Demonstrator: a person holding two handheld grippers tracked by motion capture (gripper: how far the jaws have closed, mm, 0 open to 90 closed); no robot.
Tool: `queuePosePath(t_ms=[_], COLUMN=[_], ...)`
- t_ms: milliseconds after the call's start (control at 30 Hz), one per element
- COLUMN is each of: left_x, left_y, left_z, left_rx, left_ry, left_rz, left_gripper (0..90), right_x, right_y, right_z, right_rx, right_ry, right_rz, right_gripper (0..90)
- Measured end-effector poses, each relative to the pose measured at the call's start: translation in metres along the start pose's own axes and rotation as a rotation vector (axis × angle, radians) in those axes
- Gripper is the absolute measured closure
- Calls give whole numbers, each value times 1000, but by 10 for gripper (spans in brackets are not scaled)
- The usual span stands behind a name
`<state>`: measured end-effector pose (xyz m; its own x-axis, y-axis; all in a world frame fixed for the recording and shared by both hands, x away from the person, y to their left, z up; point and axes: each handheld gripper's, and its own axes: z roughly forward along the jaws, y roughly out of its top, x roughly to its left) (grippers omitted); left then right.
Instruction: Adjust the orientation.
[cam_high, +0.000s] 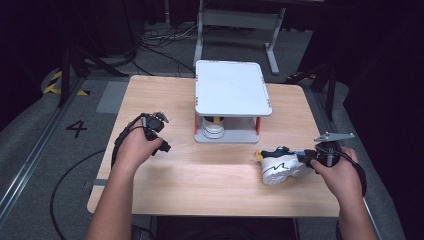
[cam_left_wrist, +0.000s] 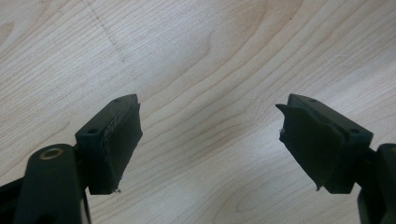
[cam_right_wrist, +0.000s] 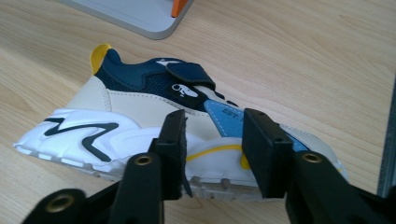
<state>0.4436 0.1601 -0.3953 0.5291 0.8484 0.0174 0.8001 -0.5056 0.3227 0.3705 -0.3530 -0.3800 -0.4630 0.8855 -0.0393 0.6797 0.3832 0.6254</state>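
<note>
On the right side of the wooden counter (cam_high: 200, 180), near the front edge, a child's sneaker (cam_high: 280, 165) lies on its side, white sole toward the person. The right gripper (cam_high: 306, 157) has its jaws partly spread around the forefoot, at or just off the sole and upper; whether they pinch it I cannot tell. The left gripper (cam_high: 157, 122) rests well apart on the left, jaws spread wide over bare wood. Behind, at centre, stands a small two-level white shelf (cam_high: 232, 90) with a second sneaker (cam_high: 214, 131) on its lower level. The step in hand looks like grasping the loose sneaker; next probably calls for squeezing firmly, lifting, and carrying it to the shelf. The right gripper view adds detail: navy mesh, blue strap, yellow heel tab (cam_right_wrist: 100, 53). The high view alone gives the shelf's layout
</note>
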Motion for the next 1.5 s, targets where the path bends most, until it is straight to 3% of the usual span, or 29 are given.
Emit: queuePosePath(t_ms=[133,267,500,667,933,1000,1067,1133,1200,1267,1333,1500], left_x=[1,1,-3,-5,-6,-6,-5,-5,-4,-3,0,0], left_y=[0,3,11,15,18,17,17,17,17,16,15,13], left_z=[-1,0,2,3,4,4,3,2,1,1,2,1], left_rx=[-1,-4,-4,-4,-3,-4,-6,-9,-15,-15,-14,-14], left_ry=[1,-3,-13,-24,-26,-27,-28,-27,-28,-32,-24,-25], left_rz=[1,2,16,27,33,33,28,27,28,19,20,15], left_gripper=[206,206,205,204,205,204,204,204,204,203,204,204], right_x=[1,3,3,7,5,4,1,-4,-8,-10,-11,-12], right_y=[-2,-8,-27,-35,-39,-43,-49,-55,-58,-59,-59,-54], right_z=[-5,-17,-35,-35,-32,-29,-19,-4,5,9,6,-20], right_rx=[10,59,201,298,348,418,473,444,459,434,428,369], right_ry=[-15,-28,-10,-13,3,14,-4,-30,-4,6,11,7], right_rz=[-3,1,66,61,66,78,53,39,45,48,62,74], right_gripper=[665,714,770,768,770,771,768,739,689,647,599,456])
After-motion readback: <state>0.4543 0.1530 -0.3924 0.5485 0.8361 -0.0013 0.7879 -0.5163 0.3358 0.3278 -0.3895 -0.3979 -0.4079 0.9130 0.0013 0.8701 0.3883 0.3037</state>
